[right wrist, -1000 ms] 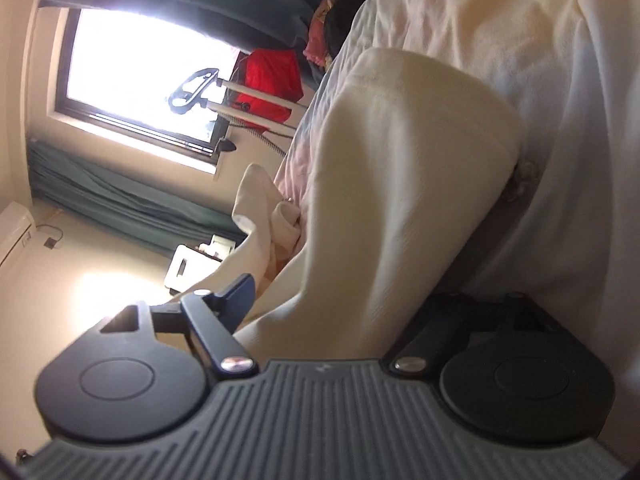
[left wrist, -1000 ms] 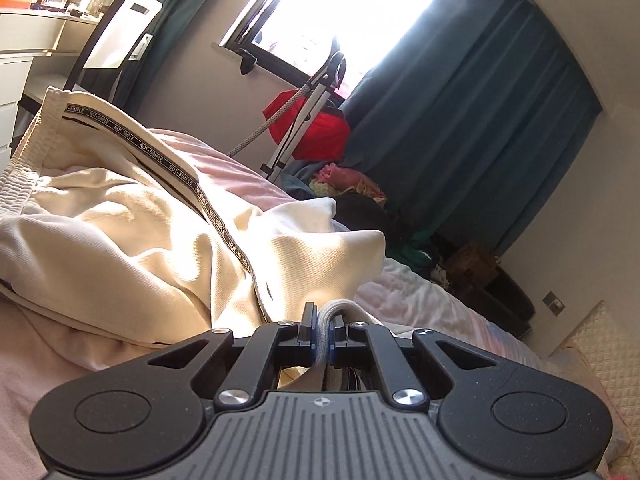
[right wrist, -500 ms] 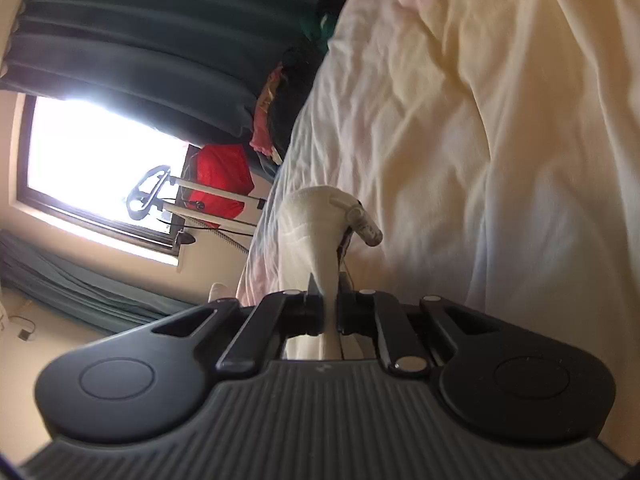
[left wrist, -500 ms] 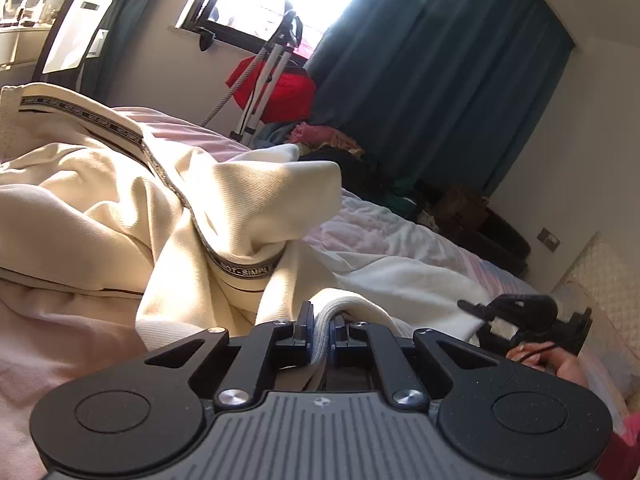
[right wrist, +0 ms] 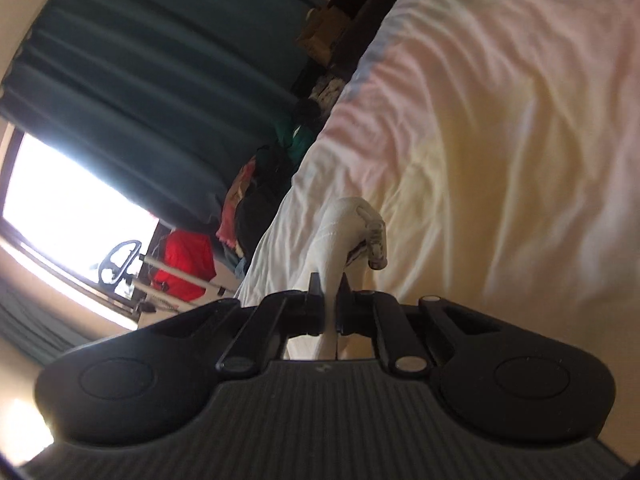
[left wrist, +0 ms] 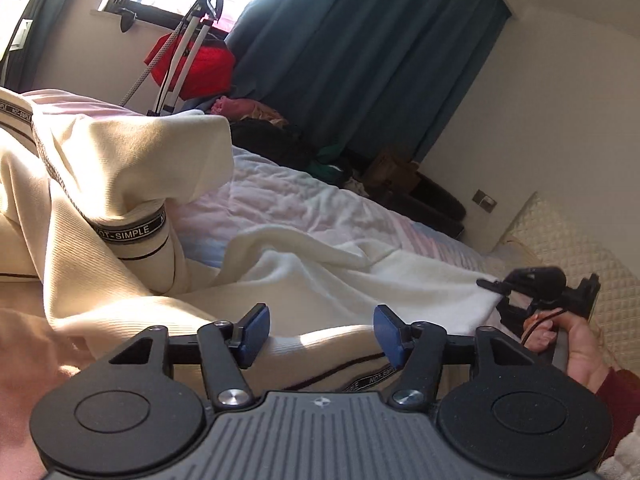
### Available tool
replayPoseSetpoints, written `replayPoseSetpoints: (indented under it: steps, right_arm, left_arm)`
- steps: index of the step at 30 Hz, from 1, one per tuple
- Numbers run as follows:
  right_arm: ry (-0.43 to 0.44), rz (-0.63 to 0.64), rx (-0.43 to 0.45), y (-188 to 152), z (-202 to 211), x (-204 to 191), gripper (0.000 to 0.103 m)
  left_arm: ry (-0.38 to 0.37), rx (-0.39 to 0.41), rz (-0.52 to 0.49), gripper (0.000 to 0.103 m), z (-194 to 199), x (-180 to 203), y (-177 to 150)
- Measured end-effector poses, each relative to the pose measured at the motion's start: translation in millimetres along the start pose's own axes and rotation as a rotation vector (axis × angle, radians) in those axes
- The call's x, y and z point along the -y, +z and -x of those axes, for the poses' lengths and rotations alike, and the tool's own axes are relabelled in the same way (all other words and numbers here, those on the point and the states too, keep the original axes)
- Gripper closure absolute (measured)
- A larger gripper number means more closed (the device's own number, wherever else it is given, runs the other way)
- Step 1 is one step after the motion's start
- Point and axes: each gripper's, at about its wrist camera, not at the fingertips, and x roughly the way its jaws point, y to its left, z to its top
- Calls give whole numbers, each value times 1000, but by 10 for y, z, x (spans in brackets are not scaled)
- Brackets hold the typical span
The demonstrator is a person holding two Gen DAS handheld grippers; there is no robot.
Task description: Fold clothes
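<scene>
A cream garment [left wrist: 100, 184] with a black "NOT-SIMPLE" band lies heaped on the bed at the left of the left wrist view. Its banded hem [left wrist: 340, 354] runs under my left gripper [left wrist: 322, 334]. That gripper's jaws are opening, and the blue pads [left wrist: 256, 330] stand clear of the cloth. In the right wrist view my right gripper [right wrist: 330, 300] is shut on a thin fold of the cream garment [right wrist: 346, 232] and holds it off the bed. The left wrist view shows the right gripper [left wrist: 494, 286] far right, in a person's hand [left wrist: 568, 340], at the edge of the pale cloth.
A pink and white bed sheet [left wrist: 304, 208] covers the bed. Past its far edge are a clothes pile [left wrist: 256, 120], a red bag [left wrist: 192, 68] with a white frame, dark teal curtains [left wrist: 360, 60] and a bright window. A quilted cream headboard [left wrist: 568, 248] is at right.
My left gripper has let go of the cream hem and opened. My right gripper closed on a fold of the garment, then swung along the bed with it.
</scene>
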Motion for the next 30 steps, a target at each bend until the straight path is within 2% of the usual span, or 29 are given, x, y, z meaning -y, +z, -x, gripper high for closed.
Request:
replayPoseSetpoints:
  steps: [2,3,5,6,9,12,14,18,22,27,30]
  right_arm:
    - [-55,-11,44,73,104,230,94]
    - [-81,-20,29,82,79,323,94]
    - [-134,-37,-2,99,28,509,94]
    - [-152,-52,-24,84,-9,571,94]
    - [-207,-96,-89,38,-120,756,94]
    - [-214,-133,-118,38,-144,832,93]
    - [-212,-130,-126,44,-128,816,92]
    - [-207,-131,-131,31,-81,822,92]
    - [-194,-159,-120,27,-95,821,92]
    - [-202,-122,-103,29,-150,745,92]
    - [-200,-103,-93,41,-159,702,92]
  left_arm:
    - [12,17,30,33,80,-38,36]
    - [18,26,46,31,121,-59,55]
    - [100,44,130,21,254,-229,134]
    - [140,53,173,20,322,-315,175]
    - [239,63,403,19,641,-847,336]
    - [289,90,654,9,958,-1369,417]
    - [293,117,796,8,1124,-1655,430]
    - [292,129,992,8,1346,-2116,381]
    - [290,171,1041,9,1425,-2500,398]
    - [331,227,1032,28,1448,-2812,432]
    - [304,261,1080,36,1464,-2928,384]
